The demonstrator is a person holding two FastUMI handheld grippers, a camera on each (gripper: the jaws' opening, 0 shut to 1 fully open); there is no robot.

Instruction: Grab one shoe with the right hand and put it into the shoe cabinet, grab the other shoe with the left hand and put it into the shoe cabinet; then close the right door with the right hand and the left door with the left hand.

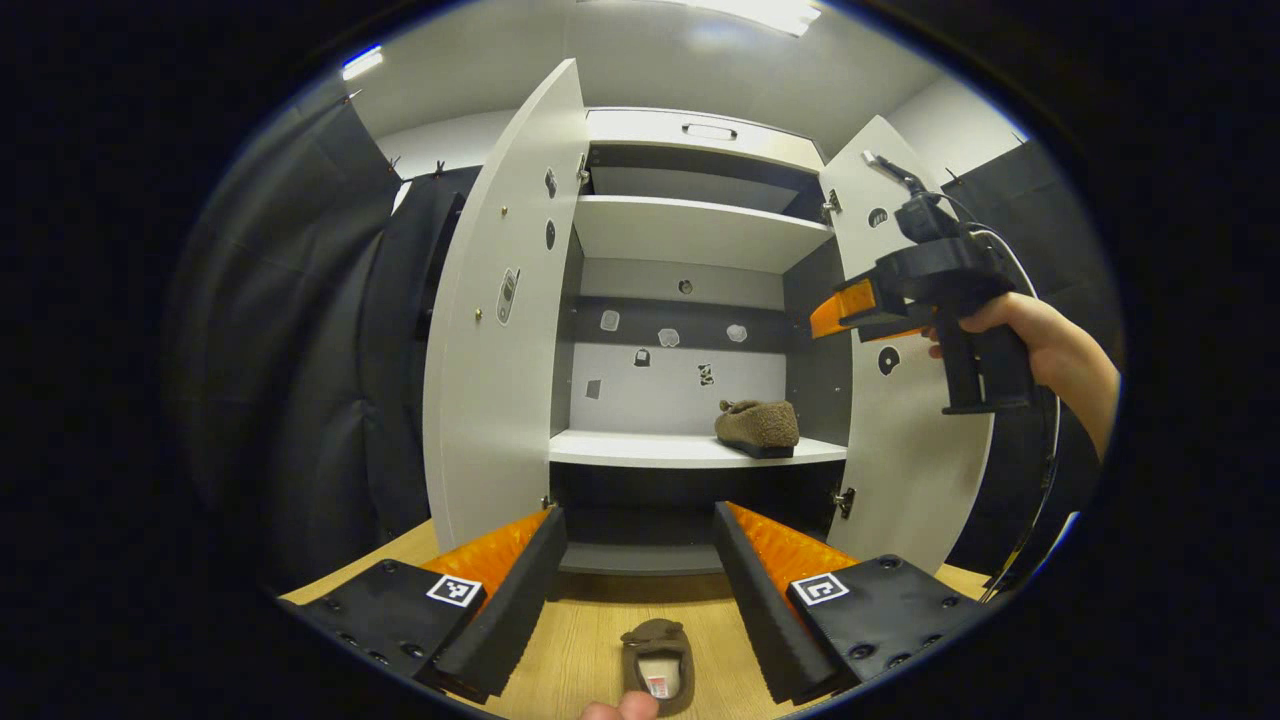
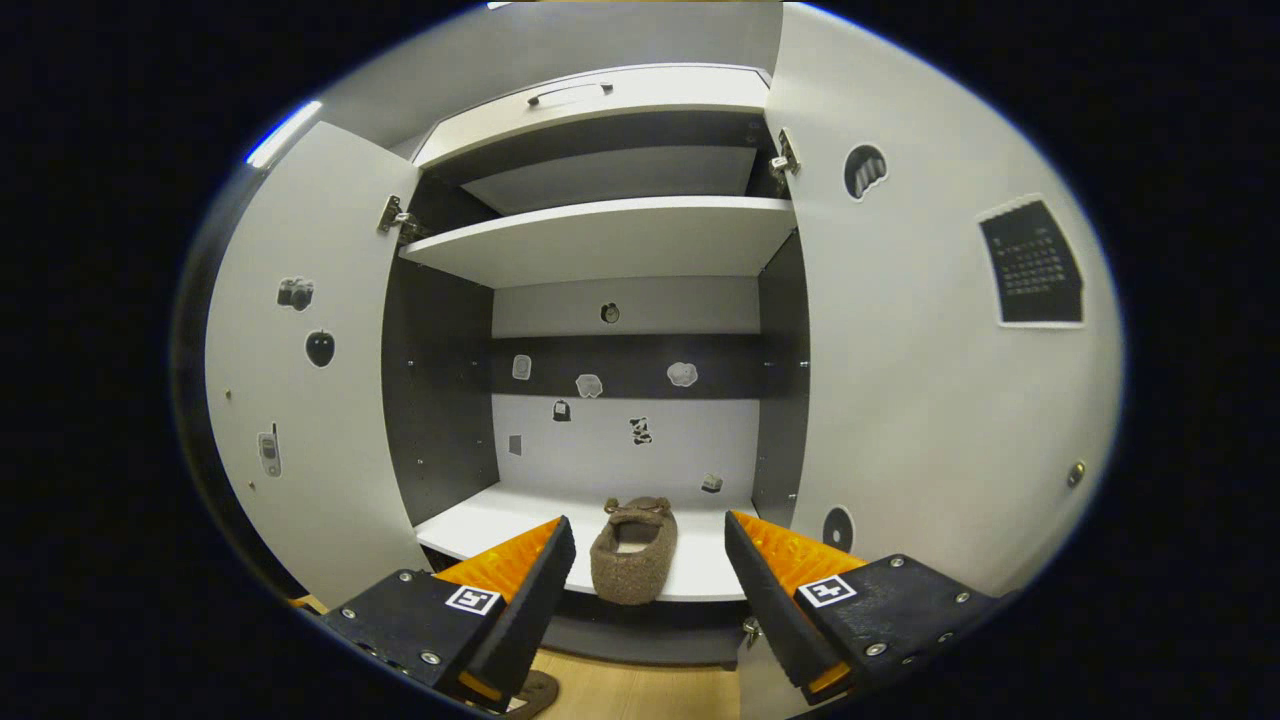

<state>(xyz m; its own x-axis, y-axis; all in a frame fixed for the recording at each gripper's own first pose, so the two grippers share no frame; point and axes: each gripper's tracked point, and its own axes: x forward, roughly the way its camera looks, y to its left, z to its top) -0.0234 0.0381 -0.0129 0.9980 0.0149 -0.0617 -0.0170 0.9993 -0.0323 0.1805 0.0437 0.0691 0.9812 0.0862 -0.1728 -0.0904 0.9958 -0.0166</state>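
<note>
I see a pale wooden floor (image 1: 590, 640) under me, black cloth (image 1: 300, 330) hung along the booth's sides, a plain white wall (image 1: 950, 130) behind it, and bright strip lights (image 1: 760, 12) on the grey ceiling (image 1: 480, 70) overhead.

One shoe (image 1: 757, 426) on the cabinet shelf (image 1: 690, 450), another (image 1: 657, 663) on the floor (image 1: 590, 640) before it.

Recording booth, black cloth wall (image 1: 300, 330), shoe cabinet (image 1: 690, 235)
</note>
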